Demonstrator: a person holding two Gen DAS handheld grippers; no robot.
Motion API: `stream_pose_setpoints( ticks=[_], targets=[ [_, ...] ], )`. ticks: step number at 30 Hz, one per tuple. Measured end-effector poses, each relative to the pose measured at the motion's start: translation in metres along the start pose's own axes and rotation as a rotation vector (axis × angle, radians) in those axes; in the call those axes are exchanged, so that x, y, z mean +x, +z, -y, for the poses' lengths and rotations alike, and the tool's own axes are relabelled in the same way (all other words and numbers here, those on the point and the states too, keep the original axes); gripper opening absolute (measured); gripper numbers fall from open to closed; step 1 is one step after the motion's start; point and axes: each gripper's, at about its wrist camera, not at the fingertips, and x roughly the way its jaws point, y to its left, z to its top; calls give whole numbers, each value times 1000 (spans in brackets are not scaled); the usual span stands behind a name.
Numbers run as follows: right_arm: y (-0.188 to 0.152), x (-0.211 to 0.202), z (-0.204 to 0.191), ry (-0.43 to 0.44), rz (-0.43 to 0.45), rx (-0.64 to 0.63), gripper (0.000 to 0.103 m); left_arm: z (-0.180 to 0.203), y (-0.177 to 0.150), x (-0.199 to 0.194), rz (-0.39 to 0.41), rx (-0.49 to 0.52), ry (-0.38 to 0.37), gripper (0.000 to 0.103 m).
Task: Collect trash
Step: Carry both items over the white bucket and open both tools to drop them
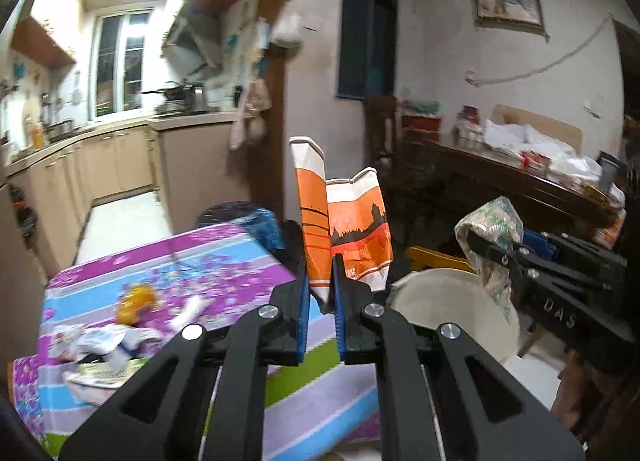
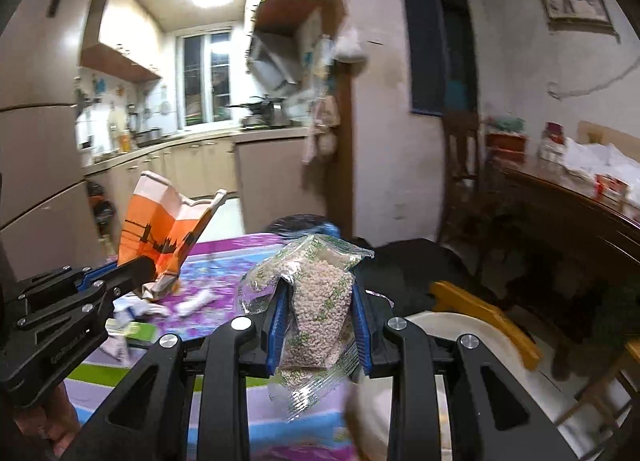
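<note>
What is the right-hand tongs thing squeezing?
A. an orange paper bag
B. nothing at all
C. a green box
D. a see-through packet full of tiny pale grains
D: in the right wrist view the right tongs are shut on the clear packet of grains, while the orange paper bag is in the left tongs.

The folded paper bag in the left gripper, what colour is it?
The paper bag is orange and white with a dark skyline print; clearest in the left wrist view.
</note>
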Motion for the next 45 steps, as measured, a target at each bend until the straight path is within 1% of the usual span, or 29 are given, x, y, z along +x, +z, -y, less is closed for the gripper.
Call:
stream_pose_setpoints(
  ticks=[4, 8, 11, 14, 18, 23, 28, 29, 34, 45],
  targets=[
    [1, 4, 46, -55, -42, 28, 30, 38, 6, 27, -40, 35, -72, 9],
    [-4, 22, 97, -98, -129, 62, 30, 66, 5, 54, -98, 50, -134, 9],
    [-12, 44, 128, -118, -206, 83, 30, 84, 2, 80, -161, 50, -172, 9],
    [-24, 67, 156, -126, -288, 115, 30, 101, -6, 112, -247, 56, -209, 9],
    [-42, 100, 186, -109, -394, 166, 30, 123, -16, 148, -344, 62, -223, 9],
    [-59, 135, 203, -117, -479, 186, 30, 136, -34, 184, -441, 76, -213, 9],
    [-77, 155, 211, -133, -523, 190, 30, 143, -48, 201, -504, 90, -208, 9],
    [-84, 153, 209, -136, -525, 191, 30, 143, -51, 204, -517, 92, -205, 9],
    [-97, 157, 210, -136, -533, 197, 30, 143, -58, 213, -544, 94, -188, 9],
    [-101, 161, 208, -132, -535, 197, 30, 149, -60, 219, -573, 107, -181, 10]
  ],
)
